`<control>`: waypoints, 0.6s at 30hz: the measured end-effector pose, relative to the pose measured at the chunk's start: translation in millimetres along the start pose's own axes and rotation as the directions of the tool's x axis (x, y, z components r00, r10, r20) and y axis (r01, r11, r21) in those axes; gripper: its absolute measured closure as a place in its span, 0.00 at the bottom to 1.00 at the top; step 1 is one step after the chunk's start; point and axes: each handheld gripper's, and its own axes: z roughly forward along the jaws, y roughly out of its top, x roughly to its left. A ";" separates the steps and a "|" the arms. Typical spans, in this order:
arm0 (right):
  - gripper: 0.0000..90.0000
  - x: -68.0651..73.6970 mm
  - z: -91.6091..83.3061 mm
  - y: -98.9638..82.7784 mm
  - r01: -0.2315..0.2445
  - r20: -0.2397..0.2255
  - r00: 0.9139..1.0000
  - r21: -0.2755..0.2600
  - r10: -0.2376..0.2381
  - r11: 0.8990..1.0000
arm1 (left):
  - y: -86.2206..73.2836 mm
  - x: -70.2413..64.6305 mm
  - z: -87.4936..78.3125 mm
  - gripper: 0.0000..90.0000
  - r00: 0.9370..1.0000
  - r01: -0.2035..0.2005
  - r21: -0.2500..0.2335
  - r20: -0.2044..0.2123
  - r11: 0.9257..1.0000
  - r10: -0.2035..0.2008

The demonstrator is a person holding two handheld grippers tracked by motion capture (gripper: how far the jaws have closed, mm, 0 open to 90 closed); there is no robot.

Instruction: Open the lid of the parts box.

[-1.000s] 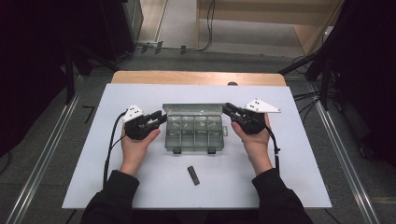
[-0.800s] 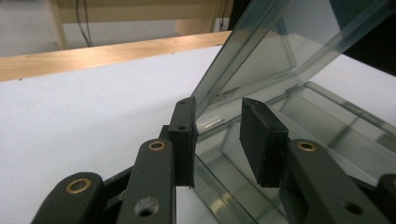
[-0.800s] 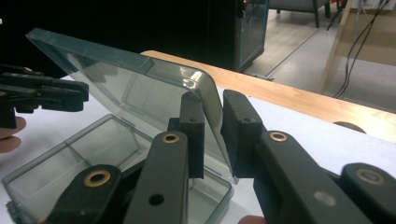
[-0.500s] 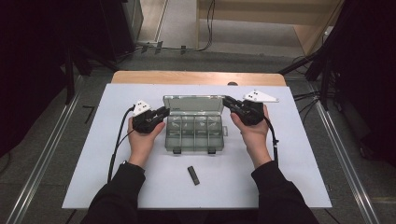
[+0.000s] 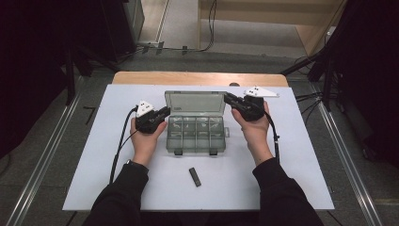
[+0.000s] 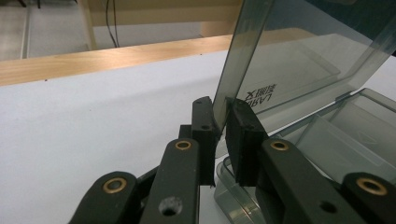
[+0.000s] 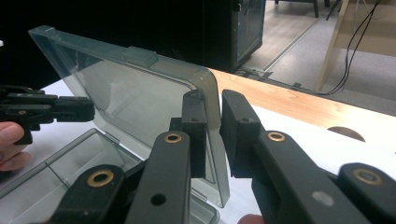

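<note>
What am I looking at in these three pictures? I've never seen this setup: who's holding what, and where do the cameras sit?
A person sits at a white table and holds a hand-held two-jaw gripper in each hand. The high view looks down from above the person; each of the other two comes from a camera riding on one gripper, looking along its black jaws.

On the table stands a clear compartment box with its lid raised. The left gripper has just been closing its jaws on the lid's left edge, and the right gripper pinches the lid's right corner. The compartments look empty as far as I can tell. A small dark object, too small to identify, lies nearer the person.
</note>
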 end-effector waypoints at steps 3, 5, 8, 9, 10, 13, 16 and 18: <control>0.86 -1.5 3.0 0.2 0.006 0.004 1.000 0.010 -0.006 1.000 | 0.5 0.0 0.5 0.92 1.000 -0.001 0.003 -0.005 1.000 0.001; 0.85 -3.3 6.3 -0.3 0.001 0.007 1.000 0.023 -0.001 1.000 | 0.8 0.0 1.1 0.92 1.000 0.003 0.001 -0.009 1.000 -0.003; 0.83 -7.2 11.7 -4.8 -0.031 0.003 1.000 0.040 0.031 0.999 | 1.7 0.9 2.0 0.93 1.000 0.012 0.002 -0.005 1.000 -0.012; 0.83 -7.2 11.7 -4.8 -0.031 0.003 1.000 0.040 0.031 0.999 | 1.7 1.2 2.2 0.93 1.000 0.015 0.002 -0.003 1.000 -0.015; 0.83 -7.9 12.9 -6.8 -0.041 0.002 0.999 0.044 0.041 0.998 | 1.8 1.5 2.2 0.93 1.000 0.017 0.004 -0.003 1.000 -0.017; 0.83 -8.6 17.7 -14.5 -0.062 0.004 0.998 0.052 0.061 0.997 | 1.6 2.5 2.7 0.92 0.999 0.032 0.002 0.003 0.999 -0.032; 0.83 -8.1 21.9 -22.8 -0.081 0.026 0.996 0.063 0.080 0.995 | 1.7 3.8 3.3 0.92 0.999 0.043 0.002 0.010 0.999 -0.043; 0.83 -7.6 24.7 -28.8 -0.099 0.042 0.994 0.063 0.097 0.993 | 2.2 4.4 3.8 0.92 0.999 0.052 0.004 0.011 0.999 -0.052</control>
